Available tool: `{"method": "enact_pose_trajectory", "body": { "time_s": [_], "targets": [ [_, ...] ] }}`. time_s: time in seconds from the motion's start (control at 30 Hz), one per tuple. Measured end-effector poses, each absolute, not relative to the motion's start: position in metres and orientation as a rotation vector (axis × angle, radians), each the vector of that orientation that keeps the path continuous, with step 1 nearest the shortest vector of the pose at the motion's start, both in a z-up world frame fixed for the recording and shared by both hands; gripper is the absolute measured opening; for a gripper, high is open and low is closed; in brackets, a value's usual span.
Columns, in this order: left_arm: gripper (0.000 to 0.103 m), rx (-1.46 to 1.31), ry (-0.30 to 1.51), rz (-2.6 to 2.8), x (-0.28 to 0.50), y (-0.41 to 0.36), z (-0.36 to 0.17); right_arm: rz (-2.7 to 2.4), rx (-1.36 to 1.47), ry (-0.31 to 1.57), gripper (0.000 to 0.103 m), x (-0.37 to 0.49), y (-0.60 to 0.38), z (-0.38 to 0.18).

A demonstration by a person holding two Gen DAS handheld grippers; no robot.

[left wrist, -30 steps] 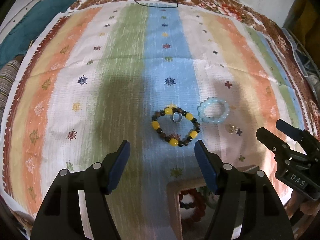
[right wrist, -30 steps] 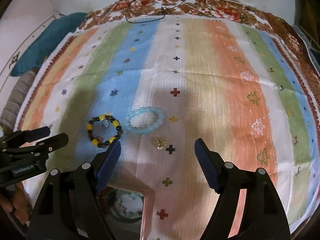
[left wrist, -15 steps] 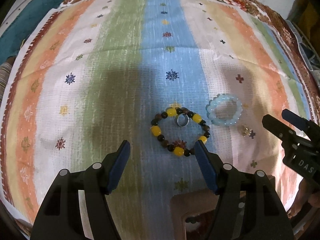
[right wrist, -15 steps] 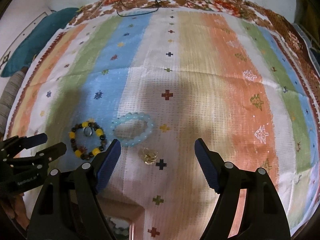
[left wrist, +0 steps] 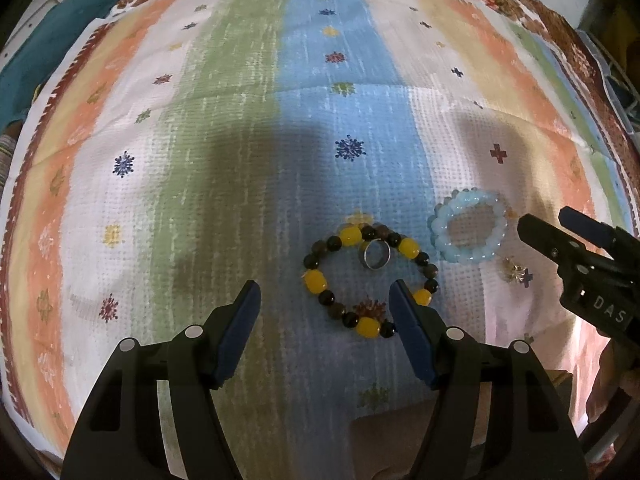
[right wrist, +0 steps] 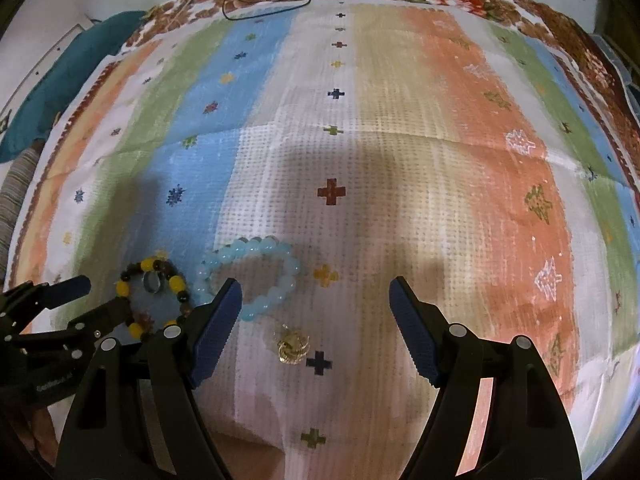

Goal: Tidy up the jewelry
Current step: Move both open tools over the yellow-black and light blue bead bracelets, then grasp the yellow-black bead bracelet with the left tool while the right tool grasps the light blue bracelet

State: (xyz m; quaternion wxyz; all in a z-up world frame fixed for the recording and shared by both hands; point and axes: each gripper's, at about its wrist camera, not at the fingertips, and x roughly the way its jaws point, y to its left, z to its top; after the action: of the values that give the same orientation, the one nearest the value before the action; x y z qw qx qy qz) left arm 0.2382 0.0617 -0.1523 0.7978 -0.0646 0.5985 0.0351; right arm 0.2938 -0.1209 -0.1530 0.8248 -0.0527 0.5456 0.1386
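Pointing steeply down, left gripper (left wrist: pixel 325 300) (jaws apart) above beaded bracelet (left wrist: pixel 368 276)

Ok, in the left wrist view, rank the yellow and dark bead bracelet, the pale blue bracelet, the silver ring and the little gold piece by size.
1. Yellow and dark bead bracelet
2. Pale blue bracelet
3. Silver ring and gold piece: they look alike, so I won't rank them.

White capital letters "DAS" printed on the black body of the right gripper (left wrist: pixel 576 236), seen at the right edge of the left wrist view; faint small lettering on the left gripper (right wrist: pixel 84 300), too blurred to read.
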Motion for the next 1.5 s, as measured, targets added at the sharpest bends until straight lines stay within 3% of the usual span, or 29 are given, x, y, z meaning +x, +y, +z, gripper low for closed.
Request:
{"method": "enact_pose_trajectory", "body": {
  "time_s": [0.33, 0.43, 0.5, 0.67, 0.73, 0.77, 0.83, 0.87, 1.5],
  "targets": [
    [0.062, -0.124, 1.306, 0.077, 0.246, 0.062, -0.165, 0.291, -0.120, 1.187, 0.076, 0.307, -0.115, -0.169],
    [0.049, -0.098, 1.317, 0.085, 0.248, 0.063, -0.172, 0.293, -0.117, 1.206, 0.076, 0.310, -0.112, -0.176],
    [0.047, -0.087, 1.314, 0.088, 0.250, 0.064, -0.174, 0.293, -0.146, 1.198, 0.076, 0.310, -0.108, -0.180],
    [0.023, -0.063, 1.309, 0.106, 0.253, 0.068, -0.175, 0.299, -0.139, 1.203, 0.075, 0.311, -0.109, -0.181],
    [0.011, -0.068, 1.306, 0.112, 0.254, 0.071, -0.175, 0.297, -0.183, 1.192, 0.056, 0.309, -0.105, -0.181],
    [0.011, -0.082, 1.305, 0.111, 0.254, 0.074, -0.174, 0.301, -0.183, 1.188, 0.050, 0.308, -0.104, -0.181],
    [0.011, -0.094, 1.303, 0.110, 0.254, 0.077, -0.172, 0.310, -0.171, 1.190, 0.020, 0.307, -0.104, -0.179],
    [0.011, -0.090, 1.302, 0.109, 0.254, 0.076, -0.171, 0.310, -0.165, 1.196, 0.016, 0.307, -0.104, -0.179],
    [0.011, -0.108, 1.144, -0.038, 0.245, 0.052, -0.100, 0.354, -0.220, 1.096, 0.012, 0.278, -0.096, -0.141]
  ]
}}
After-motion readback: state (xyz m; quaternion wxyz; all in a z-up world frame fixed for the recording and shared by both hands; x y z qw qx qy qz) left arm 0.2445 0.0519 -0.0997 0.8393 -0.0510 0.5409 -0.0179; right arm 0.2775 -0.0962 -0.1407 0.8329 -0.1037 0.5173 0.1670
